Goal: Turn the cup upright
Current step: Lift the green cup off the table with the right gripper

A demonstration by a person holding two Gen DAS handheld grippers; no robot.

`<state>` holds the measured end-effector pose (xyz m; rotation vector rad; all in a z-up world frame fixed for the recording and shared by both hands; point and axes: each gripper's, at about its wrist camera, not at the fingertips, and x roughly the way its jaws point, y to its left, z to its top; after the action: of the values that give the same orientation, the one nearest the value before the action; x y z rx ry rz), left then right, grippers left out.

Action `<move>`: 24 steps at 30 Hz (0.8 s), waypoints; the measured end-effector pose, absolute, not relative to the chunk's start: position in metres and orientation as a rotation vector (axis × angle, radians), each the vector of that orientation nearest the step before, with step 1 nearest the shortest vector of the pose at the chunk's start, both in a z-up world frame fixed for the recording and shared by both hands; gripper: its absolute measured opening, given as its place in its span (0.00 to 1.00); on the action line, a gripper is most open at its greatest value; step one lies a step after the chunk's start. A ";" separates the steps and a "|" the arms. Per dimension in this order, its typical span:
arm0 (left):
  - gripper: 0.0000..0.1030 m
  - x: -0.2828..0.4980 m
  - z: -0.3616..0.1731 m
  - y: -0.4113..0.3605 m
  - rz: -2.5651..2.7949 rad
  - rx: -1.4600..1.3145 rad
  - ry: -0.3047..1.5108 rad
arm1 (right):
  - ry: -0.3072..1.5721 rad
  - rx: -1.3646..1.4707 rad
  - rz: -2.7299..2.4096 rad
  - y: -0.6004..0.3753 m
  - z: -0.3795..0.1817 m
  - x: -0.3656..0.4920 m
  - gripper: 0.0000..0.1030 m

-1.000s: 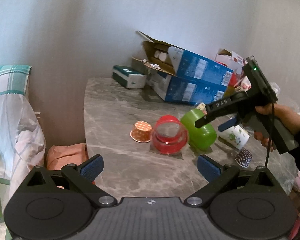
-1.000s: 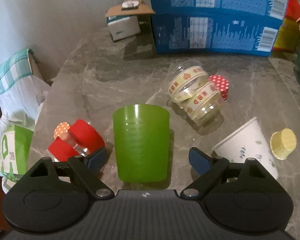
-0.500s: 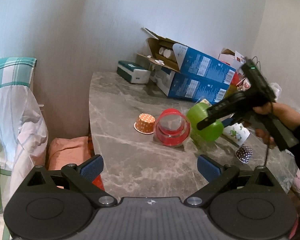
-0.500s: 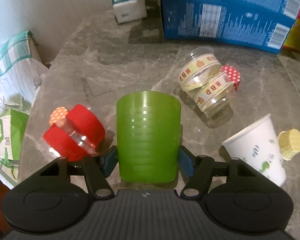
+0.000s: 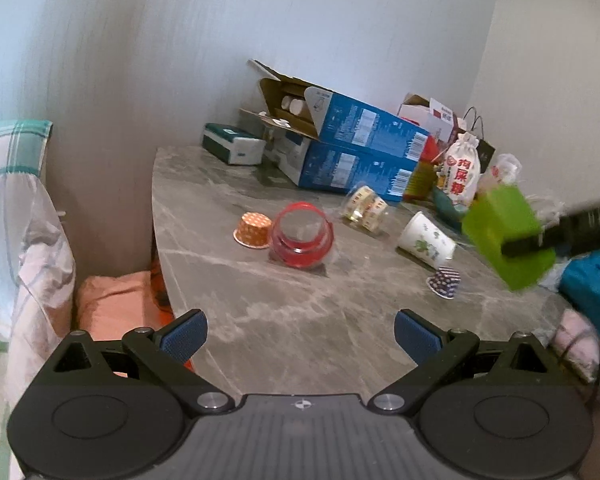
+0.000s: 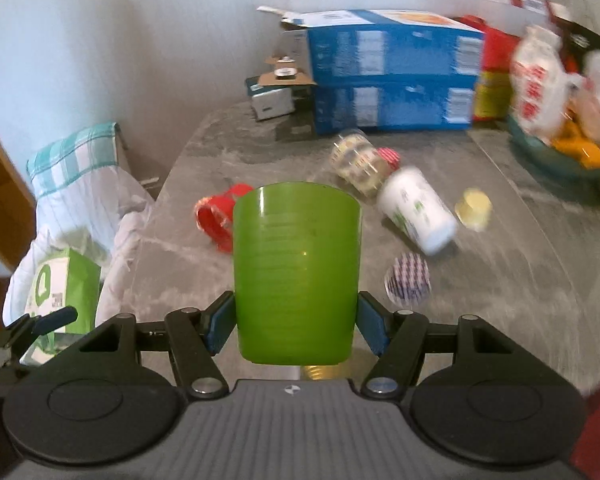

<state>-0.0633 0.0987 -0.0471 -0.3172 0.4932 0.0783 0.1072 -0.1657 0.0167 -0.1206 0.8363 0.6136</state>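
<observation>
My right gripper (image 6: 296,326) is shut on the green plastic cup (image 6: 296,272), its blue pads pressing both sides near the cup's base end. The cup is lifted off the grey marble table (image 6: 520,264). In the left wrist view the green cup (image 5: 508,236) hangs tilted in the air at the right, held by the right gripper (image 5: 532,246). My left gripper (image 5: 300,338) is open and empty, above the table's near edge.
On the table lie a red-banded clear cup (image 5: 302,236), an orange dotted cup (image 5: 254,230), a white paper cup (image 5: 426,240), a clear printed cup (image 5: 364,208) and a small purple cup (image 5: 444,282). Blue boxes (image 5: 352,152) and bags stand at the back.
My right gripper closed on the green cup and lifted it off the table, moving right and up. My left gripper drew back and stayed open.
</observation>
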 end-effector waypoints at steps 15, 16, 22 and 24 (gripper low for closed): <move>0.98 -0.076 -0.050 0.091 0.056 -0.312 0.521 | 1.003 0.010 0.606 -0.151 -0.071 0.101 0.64; 0.98 -0.075 -0.051 0.091 0.050 -0.318 0.524 | 1.003 -0.001 0.607 -0.150 -0.071 0.098 0.64; 0.98 -0.068 -0.058 0.086 0.013 -0.343 0.551 | 1.019 -0.033 0.604 -0.144 -0.077 0.096 0.64; 0.98 -0.064 -0.060 0.086 -0.008 -0.364 0.560 | 1.015 -0.054 0.601 -0.141 -0.076 0.095 0.64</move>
<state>-0.0644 0.0859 -0.0599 -0.3644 0.5603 -0.0079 0.0949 -0.1410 -0.0757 -0.0538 1.0146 0.6005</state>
